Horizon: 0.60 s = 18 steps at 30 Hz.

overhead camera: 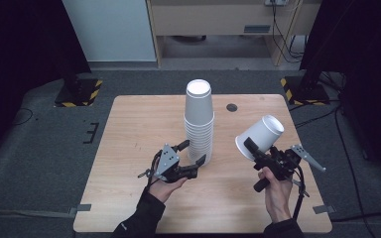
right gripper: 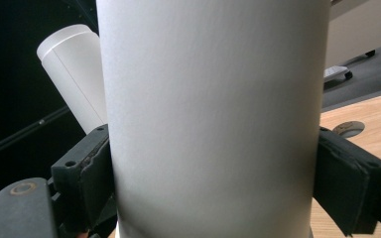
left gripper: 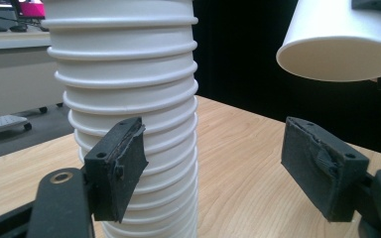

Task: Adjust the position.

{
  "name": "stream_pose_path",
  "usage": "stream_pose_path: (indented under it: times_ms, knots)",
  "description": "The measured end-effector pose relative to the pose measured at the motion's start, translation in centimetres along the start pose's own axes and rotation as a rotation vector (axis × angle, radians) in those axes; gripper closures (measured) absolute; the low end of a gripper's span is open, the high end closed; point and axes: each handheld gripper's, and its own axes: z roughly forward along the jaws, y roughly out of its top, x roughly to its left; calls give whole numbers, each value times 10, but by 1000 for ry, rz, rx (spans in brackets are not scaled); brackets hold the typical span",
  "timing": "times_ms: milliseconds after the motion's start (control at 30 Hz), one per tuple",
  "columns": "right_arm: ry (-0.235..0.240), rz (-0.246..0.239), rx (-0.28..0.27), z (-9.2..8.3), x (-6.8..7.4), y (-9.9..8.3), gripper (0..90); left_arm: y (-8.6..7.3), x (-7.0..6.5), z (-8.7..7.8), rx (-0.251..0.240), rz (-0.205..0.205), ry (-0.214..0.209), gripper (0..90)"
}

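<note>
A single white paper cup (overhead camera: 259, 136) is clamped between the jaws of the right tool (overhead camera: 252, 148), held tilted above the wooden counter (overhead camera: 129, 148), to the right of the stack of paper cups (overhead camera: 199, 121) standing upside down. The left tool (overhead camera: 192, 151) stands open, its jaws on either side of the stack's base, one pad (left gripper: 121, 161) just in front of it.
</note>
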Motion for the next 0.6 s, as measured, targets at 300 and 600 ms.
stream_pose_path:
  times_ms: [300,600]
  knots:
    - [14,56,-23,-1,-3,1,144,-4,-4,4,-11,-7,-13,241]
    - [35,127,-43,-1,-5,1,144,-6,-10,10,-21,-13,-28,239]
